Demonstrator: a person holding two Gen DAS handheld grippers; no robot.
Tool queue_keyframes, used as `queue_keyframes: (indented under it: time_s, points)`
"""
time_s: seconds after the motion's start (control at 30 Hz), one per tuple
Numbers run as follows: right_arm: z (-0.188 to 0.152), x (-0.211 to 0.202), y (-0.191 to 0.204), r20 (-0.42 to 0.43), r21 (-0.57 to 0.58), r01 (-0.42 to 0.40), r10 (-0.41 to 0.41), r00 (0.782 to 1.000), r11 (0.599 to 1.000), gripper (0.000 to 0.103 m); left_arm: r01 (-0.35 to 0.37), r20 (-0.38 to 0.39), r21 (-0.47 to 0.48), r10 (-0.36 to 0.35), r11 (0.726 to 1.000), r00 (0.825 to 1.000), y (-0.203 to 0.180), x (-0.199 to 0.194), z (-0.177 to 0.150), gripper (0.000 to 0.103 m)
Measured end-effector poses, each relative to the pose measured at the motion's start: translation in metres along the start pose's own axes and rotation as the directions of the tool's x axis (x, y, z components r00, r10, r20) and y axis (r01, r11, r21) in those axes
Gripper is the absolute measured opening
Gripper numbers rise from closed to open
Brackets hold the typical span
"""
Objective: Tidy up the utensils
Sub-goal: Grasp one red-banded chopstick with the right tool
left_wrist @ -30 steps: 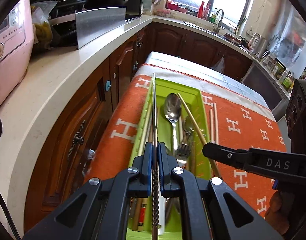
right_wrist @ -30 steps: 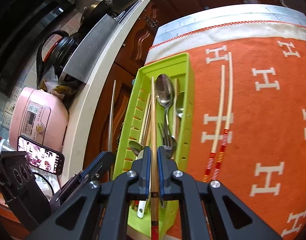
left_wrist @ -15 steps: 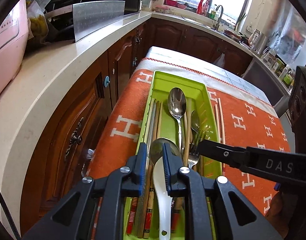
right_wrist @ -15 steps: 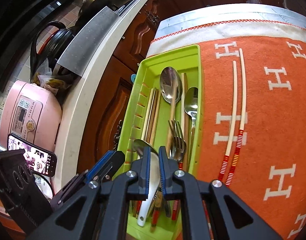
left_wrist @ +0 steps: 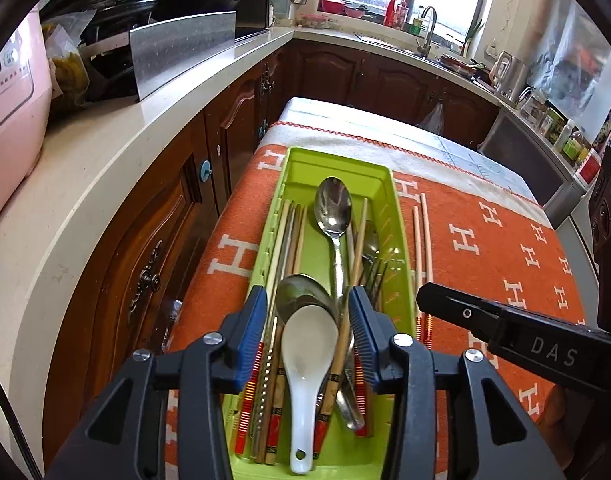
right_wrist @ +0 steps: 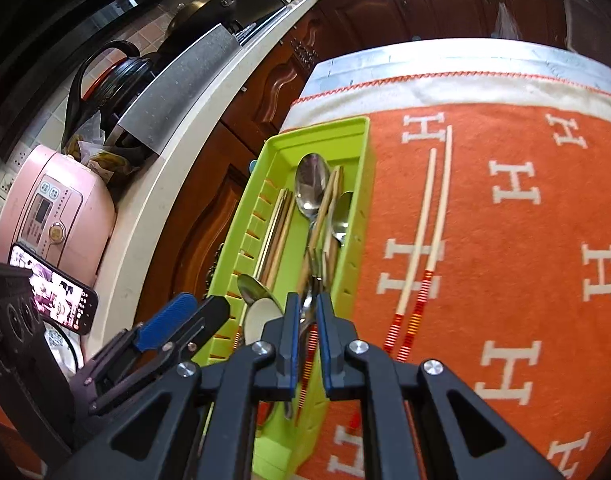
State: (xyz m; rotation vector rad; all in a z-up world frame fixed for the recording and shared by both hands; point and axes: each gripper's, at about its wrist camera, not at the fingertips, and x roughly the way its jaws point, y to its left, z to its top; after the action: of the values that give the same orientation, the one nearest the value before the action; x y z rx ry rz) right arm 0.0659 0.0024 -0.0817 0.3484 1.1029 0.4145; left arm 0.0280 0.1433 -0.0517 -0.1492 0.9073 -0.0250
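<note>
A lime green utensil tray (left_wrist: 293, 160) (right_wrist: 357, 184) lies on the orange cloth and holds metal spoons (left_wrist: 333, 208), chopsticks (left_wrist: 281, 236), forks (left_wrist: 375, 276) and a white ceramic spoon (left_wrist: 305, 356). My left gripper (left_wrist: 307, 316) hangs open and empty over the tray's near end. My right gripper (right_wrist: 307, 320) is a little open and empty above the tray's right wall. A pair of cream chopsticks with red striped ends (right_wrist: 429, 232) (left_wrist: 419, 248) lies on the cloth right of the tray.
The orange cloth with white H marks (right_wrist: 525, 240) covers a small table. A white counter (left_wrist: 105, 160) with a pink rice cooker (right_wrist: 53, 208), a phone (right_wrist: 51, 300) and pans runs along the left. Brown cabinets (left_wrist: 165, 220) stand below it.
One second ago each gripper was shut on a chopstick over the tray. Both chopsticks now lie in the tray. The left jaws have opened wide, the right jaws slightly, and both grippers have pulled back.
</note>
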Motion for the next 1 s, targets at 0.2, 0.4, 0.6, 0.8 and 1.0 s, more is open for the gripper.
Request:
queue_keyframes:
  time_s: [0.2,0.4,0.6,0.8,1.0]
  points:
    - [-0.002,-0.013,-0.012,0.03,-0.007,0.018,-0.018,0.999,1.0,0.009,0.003,0.014,0.018,-0.003,1.0,1.0,-0.015,-0.006,-0.003,0.06]
    - [-0.006,-0.024,-0.032,0.061,0.01,0.056,-0.056,0.997,0.998,0.009,0.012,0.025,0.052,-0.014,0.999,1.0,-0.035,-0.008,-0.008,0.073]
    - [-0.009,-0.026,-0.05,0.062,0.056,0.07,-0.073,0.995,0.996,0.009,0.03,0.021,0.074,-0.031,0.997,0.999,-0.048,-0.004,-0.015,0.073]
    - [-0.01,-0.025,-0.062,0.063,0.082,0.081,-0.086,0.994,0.993,0.009,0.054,0.007,0.062,-0.054,0.997,0.999,-0.054,0.001,-0.023,0.074]
    - [-0.012,-0.017,-0.074,0.049,0.11,0.102,-0.108,0.993,0.989,0.009,0.061,0.014,0.07,-0.062,0.996,0.998,-0.056,0.003,-0.027,0.076]
